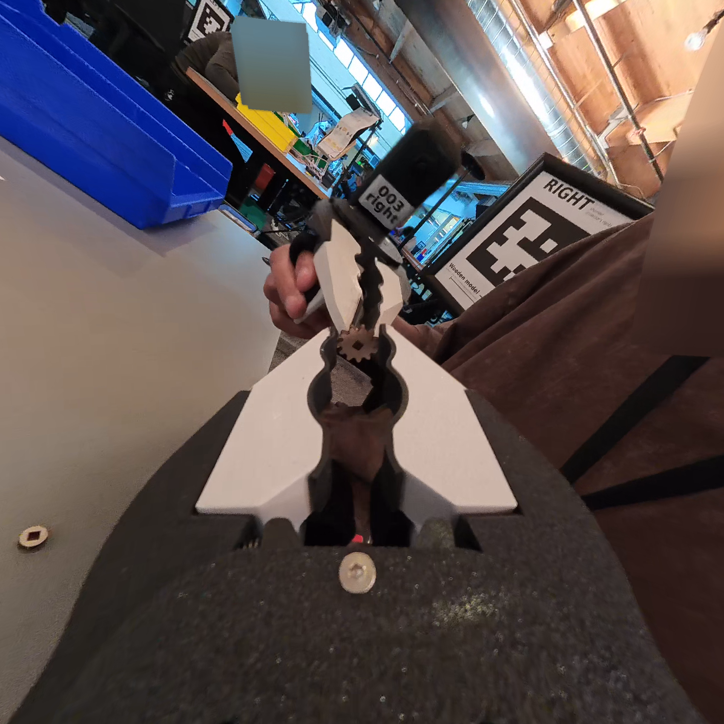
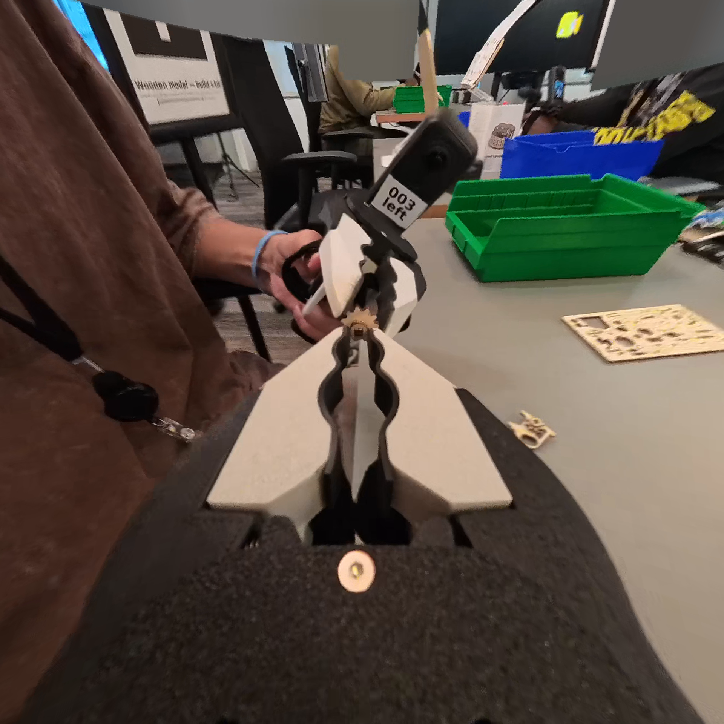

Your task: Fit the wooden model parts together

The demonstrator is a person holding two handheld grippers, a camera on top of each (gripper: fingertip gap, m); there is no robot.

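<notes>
Toothed wooden gear [image 1: 357,344] pinched between left gripper [image 1: 358,337] and right gripper [image 2: 358,333], both clenched on it.

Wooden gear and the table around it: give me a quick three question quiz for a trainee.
1. True or false: the wooden gear lies flat on the table.
2. In the right wrist view, the bin beyond the punched wooden sheet is: A red, B green, C yellow.
3. Fill in: the wooden gear's centre hole is ___.
Key: 1 false, it is held up at the tips of the left tool; 2 B; 3 square.
</notes>
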